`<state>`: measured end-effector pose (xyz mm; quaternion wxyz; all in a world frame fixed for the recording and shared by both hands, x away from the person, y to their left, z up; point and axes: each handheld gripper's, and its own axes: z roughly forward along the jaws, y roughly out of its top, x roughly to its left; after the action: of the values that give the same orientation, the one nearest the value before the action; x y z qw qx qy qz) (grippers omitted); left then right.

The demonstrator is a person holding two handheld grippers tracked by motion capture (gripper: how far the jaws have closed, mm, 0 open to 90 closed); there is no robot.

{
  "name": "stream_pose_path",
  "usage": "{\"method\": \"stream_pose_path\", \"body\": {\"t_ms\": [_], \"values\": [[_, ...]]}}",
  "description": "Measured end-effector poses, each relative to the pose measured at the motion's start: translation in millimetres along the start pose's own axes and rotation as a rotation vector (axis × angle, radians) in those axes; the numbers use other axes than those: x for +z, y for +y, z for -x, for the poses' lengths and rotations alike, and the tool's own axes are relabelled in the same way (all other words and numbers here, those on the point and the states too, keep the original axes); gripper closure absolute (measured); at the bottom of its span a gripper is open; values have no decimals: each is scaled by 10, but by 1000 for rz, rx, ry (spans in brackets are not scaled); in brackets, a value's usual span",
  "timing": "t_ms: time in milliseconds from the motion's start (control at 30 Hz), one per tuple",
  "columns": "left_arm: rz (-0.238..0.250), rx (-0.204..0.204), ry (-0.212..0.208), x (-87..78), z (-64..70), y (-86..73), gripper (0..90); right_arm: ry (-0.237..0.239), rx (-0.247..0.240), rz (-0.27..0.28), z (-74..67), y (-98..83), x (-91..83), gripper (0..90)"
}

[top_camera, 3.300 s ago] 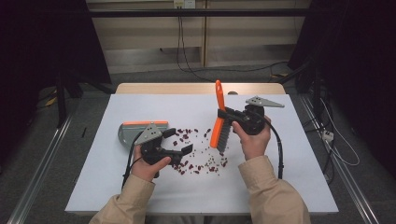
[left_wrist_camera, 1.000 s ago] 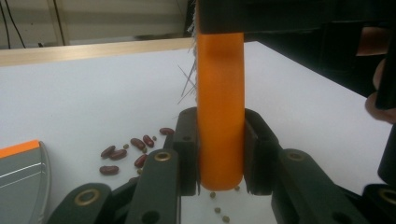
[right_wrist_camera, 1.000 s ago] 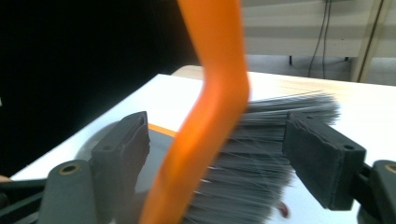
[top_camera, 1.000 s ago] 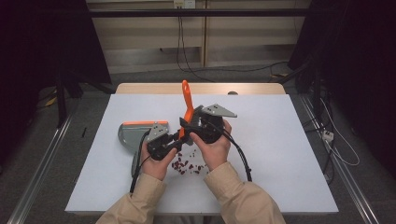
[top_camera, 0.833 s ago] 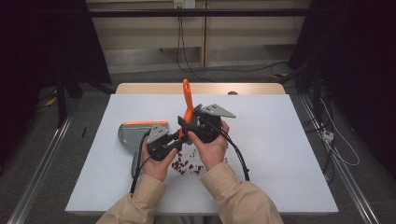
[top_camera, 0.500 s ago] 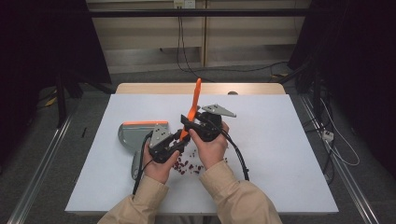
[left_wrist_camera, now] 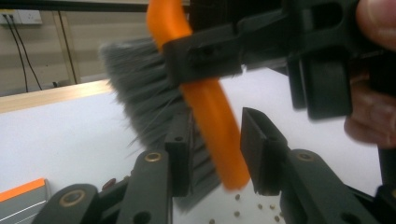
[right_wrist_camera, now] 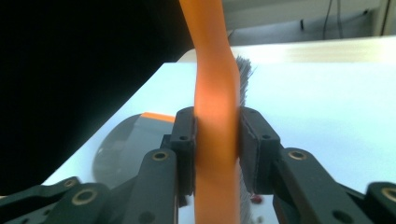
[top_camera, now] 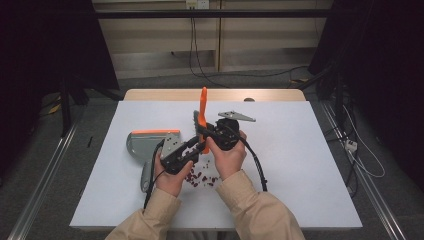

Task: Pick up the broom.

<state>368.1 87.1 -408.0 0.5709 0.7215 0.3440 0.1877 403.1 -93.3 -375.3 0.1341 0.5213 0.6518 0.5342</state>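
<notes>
A brush with an orange handle (top_camera: 202, 107) and grey bristles (left_wrist_camera: 135, 84) stands nearly upright above the table's middle, between both hands. My right gripper (top_camera: 204, 131) has just been closing. Its pads (right_wrist_camera: 187, 149) now press both sides of the orange handle (right_wrist_camera: 212, 70). My left gripper (top_camera: 195, 144) sits lower on the brush head and has just eased apart. Its jaws straddle the head: one pad lies against the bristles, and a thin gap shows between the other pad (left_wrist_camera: 259, 149) and the orange back (left_wrist_camera: 210, 112).
A grey dustpan (top_camera: 150, 142) with an orange edge lies on the white table (top_camera: 300, 165), left of the hands. Several small dark red bits (top_camera: 200, 178) are scattered under the hands. Cables trail back from both grippers toward the person.
The right hand, earlier out to the right with the brush, has joined the left hand at the centre. The brush leaned right half a second ago and now stands upright.
</notes>
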Motion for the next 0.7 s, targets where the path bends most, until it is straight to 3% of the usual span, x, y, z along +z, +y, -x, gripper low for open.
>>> {"method": "stream_pose_path", "body": {"t_ms": [133,267,333,700], "values": [[-27,-10,16,-23,-67,-2,506,5,-29,8,122,98,-95,698],[-23,5,26,-70,-116,27,426,18,-53,-8,198,158,-173,698],[-20,-18,26,-94,-149,38,345,22,-67,-16,290,208,-271,698],[-27,-16,1,-185,-265,108,167,-5,-66,-52,646,303,-616,698]]}}
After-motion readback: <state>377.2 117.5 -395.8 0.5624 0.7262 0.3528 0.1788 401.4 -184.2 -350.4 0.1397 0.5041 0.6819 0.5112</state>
